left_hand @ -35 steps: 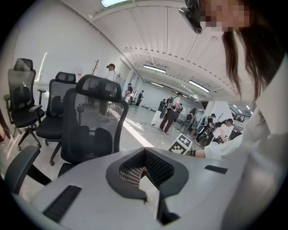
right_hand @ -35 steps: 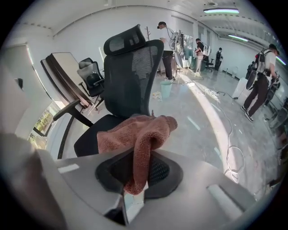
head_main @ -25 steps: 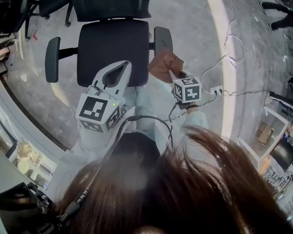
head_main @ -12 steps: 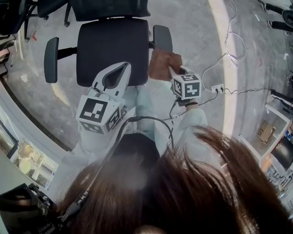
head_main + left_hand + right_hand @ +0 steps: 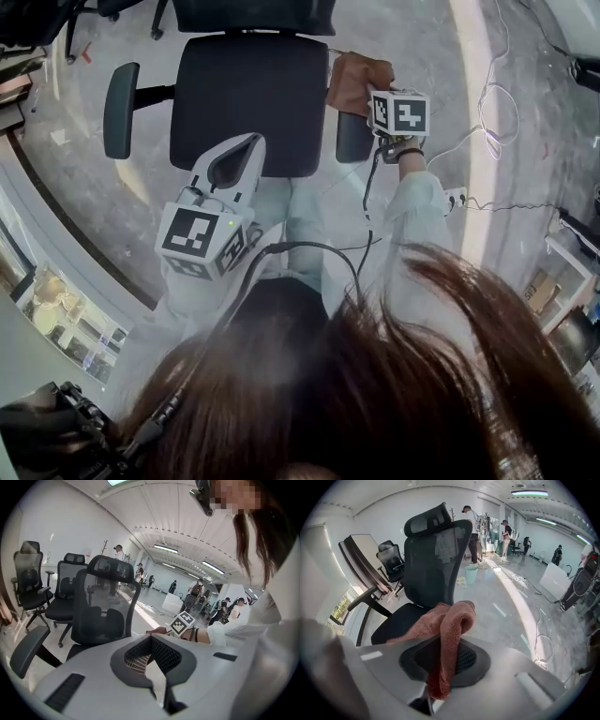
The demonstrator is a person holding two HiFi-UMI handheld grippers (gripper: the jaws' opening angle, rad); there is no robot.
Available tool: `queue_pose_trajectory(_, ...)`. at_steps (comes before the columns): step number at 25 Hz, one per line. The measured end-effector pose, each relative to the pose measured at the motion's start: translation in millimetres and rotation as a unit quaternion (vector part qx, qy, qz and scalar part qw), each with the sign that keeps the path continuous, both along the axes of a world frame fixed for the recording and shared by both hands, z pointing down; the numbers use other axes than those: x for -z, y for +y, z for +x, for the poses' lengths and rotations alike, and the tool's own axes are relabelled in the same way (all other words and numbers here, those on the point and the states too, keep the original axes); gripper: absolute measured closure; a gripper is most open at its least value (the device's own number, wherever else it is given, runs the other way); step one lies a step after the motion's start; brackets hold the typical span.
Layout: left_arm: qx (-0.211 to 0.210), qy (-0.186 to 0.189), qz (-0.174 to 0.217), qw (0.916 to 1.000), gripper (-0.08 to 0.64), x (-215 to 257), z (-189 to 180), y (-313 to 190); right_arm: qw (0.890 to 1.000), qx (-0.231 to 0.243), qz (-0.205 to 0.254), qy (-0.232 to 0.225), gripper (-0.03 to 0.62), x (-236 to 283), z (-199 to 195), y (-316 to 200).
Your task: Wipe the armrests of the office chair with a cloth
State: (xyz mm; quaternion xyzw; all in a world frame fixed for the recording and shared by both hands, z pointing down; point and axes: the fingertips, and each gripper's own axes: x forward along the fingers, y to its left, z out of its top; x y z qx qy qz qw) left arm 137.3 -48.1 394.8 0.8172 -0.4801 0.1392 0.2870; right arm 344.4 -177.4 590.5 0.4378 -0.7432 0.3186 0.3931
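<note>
Close to the body, holds the left tool (image 5: 248, 142) shut, nothing between its jaws, angled down over the seat (image 5: 248, 94) front. Farther out, grips the brown cloth (image 5: 356, 80) in the right tool (image 5: 442, 641), bunched over the right armrest (image 5: 352, 142), forearm (image 5: 412, 199) stretched forward, tool pointing steeply down.

The grey floor (image 5: 417, 42) bears the office chair (image 5: 248, 103) and cables (image 5: 487, 131).
</note>
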Motion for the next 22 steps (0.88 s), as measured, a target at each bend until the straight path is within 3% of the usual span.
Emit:
queue_pose_trajectory(10, 0.006, -0.001, -0.009, 0.9999, 0.557, -19, -31, -27, 0.999, -0.041, -0.018, -0.001, 0.554, -23, -21, -48)
queue_pose_trajectory(22, -0.026, 0.012, 0.013, 0.9995, 0.557, 3, 6, -15, 0.998, -0.036, -0.042, -0.033, 0.554, -3, -1, 72)
